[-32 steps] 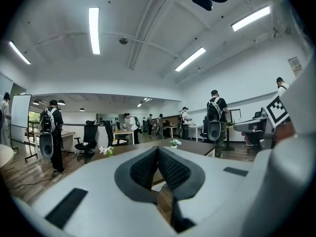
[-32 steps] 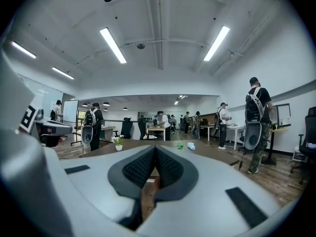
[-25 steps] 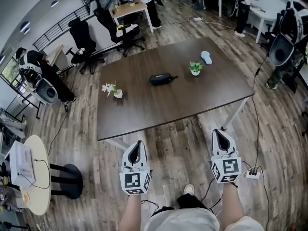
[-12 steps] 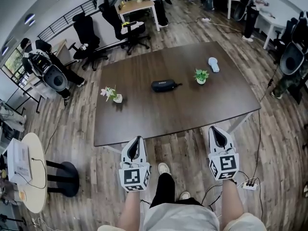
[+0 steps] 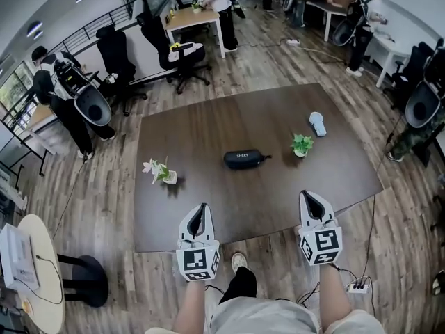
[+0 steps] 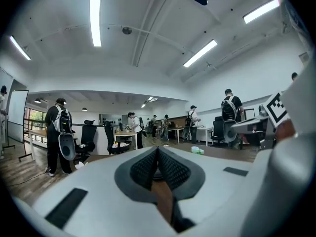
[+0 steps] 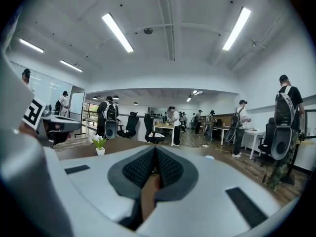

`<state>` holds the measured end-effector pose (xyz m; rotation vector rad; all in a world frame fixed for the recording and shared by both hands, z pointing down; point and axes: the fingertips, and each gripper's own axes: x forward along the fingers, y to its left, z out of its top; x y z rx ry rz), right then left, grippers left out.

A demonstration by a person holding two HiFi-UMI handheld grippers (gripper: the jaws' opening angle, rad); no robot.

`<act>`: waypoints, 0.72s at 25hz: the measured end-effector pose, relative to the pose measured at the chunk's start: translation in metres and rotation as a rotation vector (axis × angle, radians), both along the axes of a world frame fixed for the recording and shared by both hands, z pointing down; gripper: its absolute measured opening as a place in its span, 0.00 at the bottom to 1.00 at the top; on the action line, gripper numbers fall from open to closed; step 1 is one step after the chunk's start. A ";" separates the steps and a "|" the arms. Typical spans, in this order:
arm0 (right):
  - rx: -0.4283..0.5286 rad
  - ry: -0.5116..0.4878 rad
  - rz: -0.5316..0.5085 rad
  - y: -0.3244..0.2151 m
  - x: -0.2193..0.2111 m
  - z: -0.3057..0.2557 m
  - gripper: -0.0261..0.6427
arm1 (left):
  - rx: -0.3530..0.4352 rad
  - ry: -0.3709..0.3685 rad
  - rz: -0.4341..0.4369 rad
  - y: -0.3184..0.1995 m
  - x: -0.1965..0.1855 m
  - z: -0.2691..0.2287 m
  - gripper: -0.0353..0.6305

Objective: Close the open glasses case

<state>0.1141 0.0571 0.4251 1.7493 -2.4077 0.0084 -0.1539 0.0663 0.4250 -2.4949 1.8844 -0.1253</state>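
The black glasses case (image 5: 245, 159) lies in the middle of the dark brown table (image 5: 208, 207), with a short strap at its right end; from here I cannot tell whether its lid stands open. Both grippers are held level side by side over the table's near edge, well short of the case. The left gripper (image 5: 201, 208) (image 6: 157, 149) is shut, its pads together and nothing between them. The right gripper (image 5: 308, 196) (image 7: 155, 149) is likewise shut and empty.
A small green plant (image 5: 301, 145) (image 7: 100, 143) and a pale blue object (image 5: 318, 123) (image 7: 209, 157) stand right of the case. A white-flowered pot (image 5: 161, 172) is at its left. Office chairs (image 5: 186, 54), people and desks lie beyond. A round white side table (image 5: 35, 284) is at the left.
I have walked towards the table. Both grippers, still shut, have gone forward from over the floor to over the table's near edge, and the case is nearer.
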 end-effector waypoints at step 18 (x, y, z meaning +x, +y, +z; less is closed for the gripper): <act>-0.027 0.013 -0.008 -0.163 -0.081 -0.004 0.04 | 0.004 0.016 0.022 -0.153 -0.070 -0.007 0.06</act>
